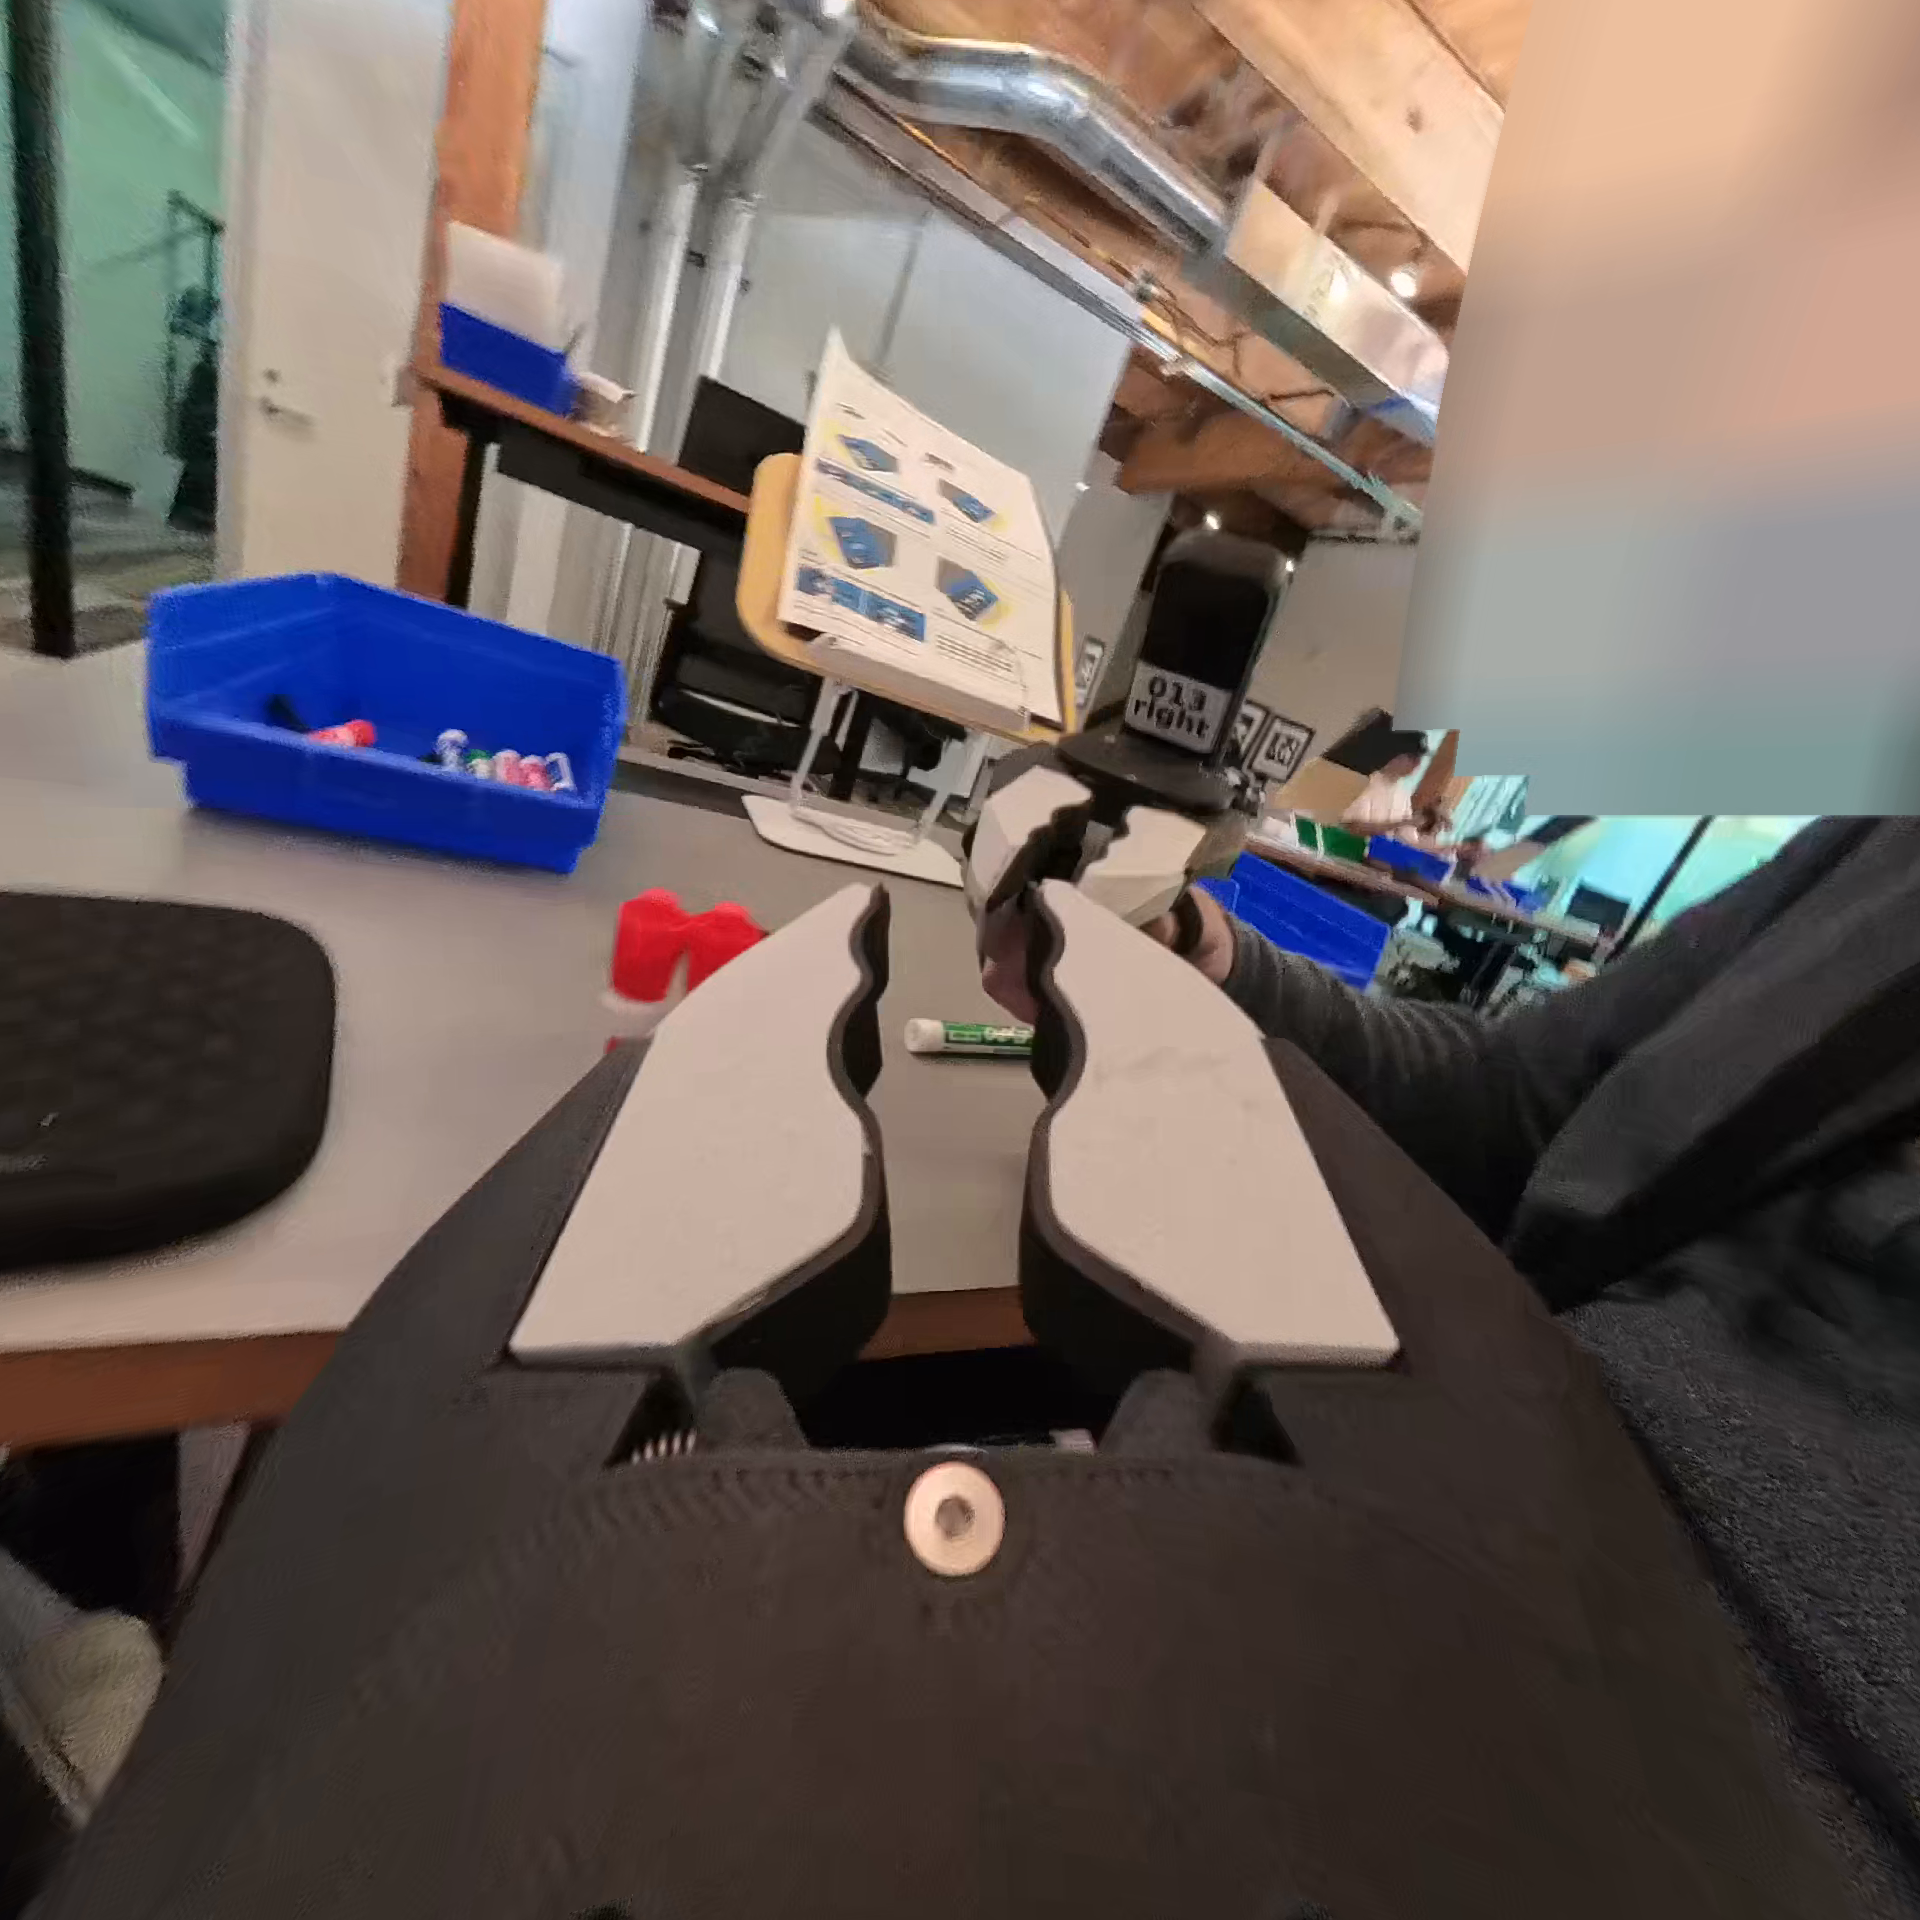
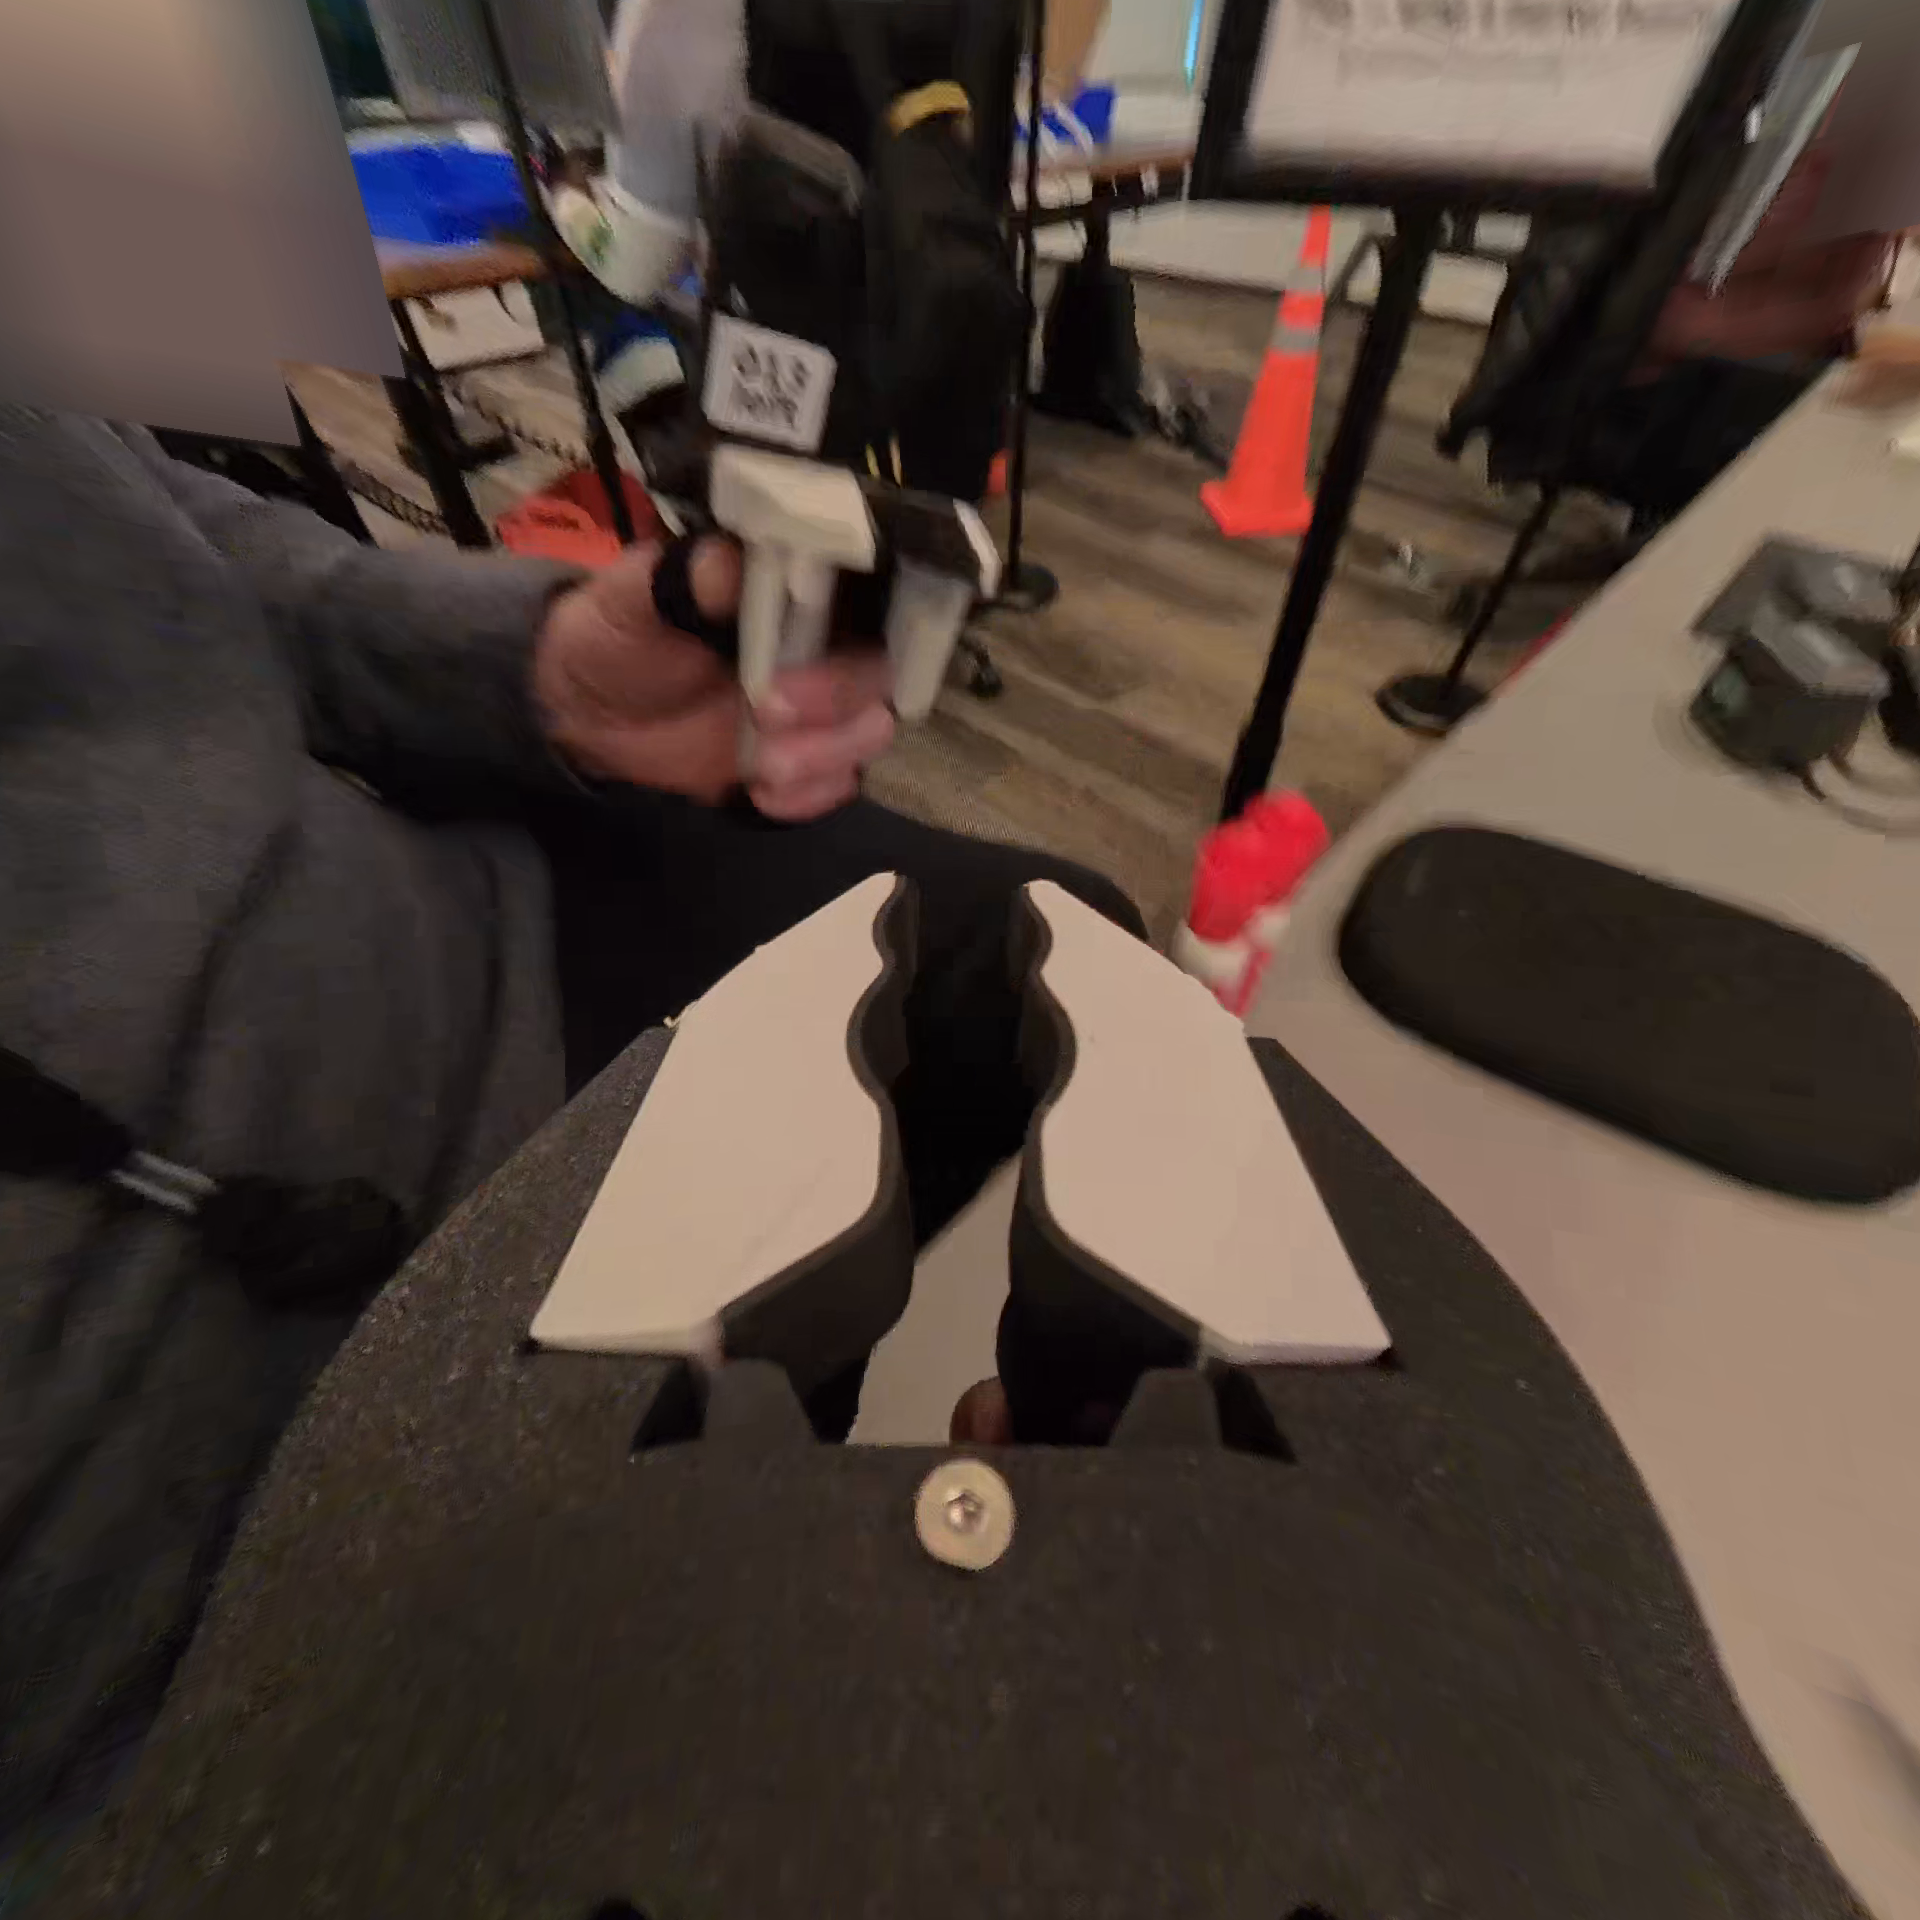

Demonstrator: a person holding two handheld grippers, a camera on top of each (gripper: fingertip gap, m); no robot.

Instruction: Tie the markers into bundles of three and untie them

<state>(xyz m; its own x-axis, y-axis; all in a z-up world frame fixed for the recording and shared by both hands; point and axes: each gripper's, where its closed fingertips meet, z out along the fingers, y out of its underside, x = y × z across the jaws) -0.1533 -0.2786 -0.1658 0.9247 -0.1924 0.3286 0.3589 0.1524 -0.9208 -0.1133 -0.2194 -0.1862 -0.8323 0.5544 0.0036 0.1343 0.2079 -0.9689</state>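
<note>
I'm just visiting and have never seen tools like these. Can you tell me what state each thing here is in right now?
Left gripper: open, holding nothing, raised above the table edge.
Right gripper: open, holding nothing.
Green marker: lying flat on the table, loose.
Red-capped markers: lying together on the table; whether they are tied cannot be told.
Blue bin: upright, some markers inside.
Black pad: lying flat on the table.

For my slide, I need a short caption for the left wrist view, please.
Open left gripper above the grey table, facing a green marker, red-capped markers and a blue bin.
</note>
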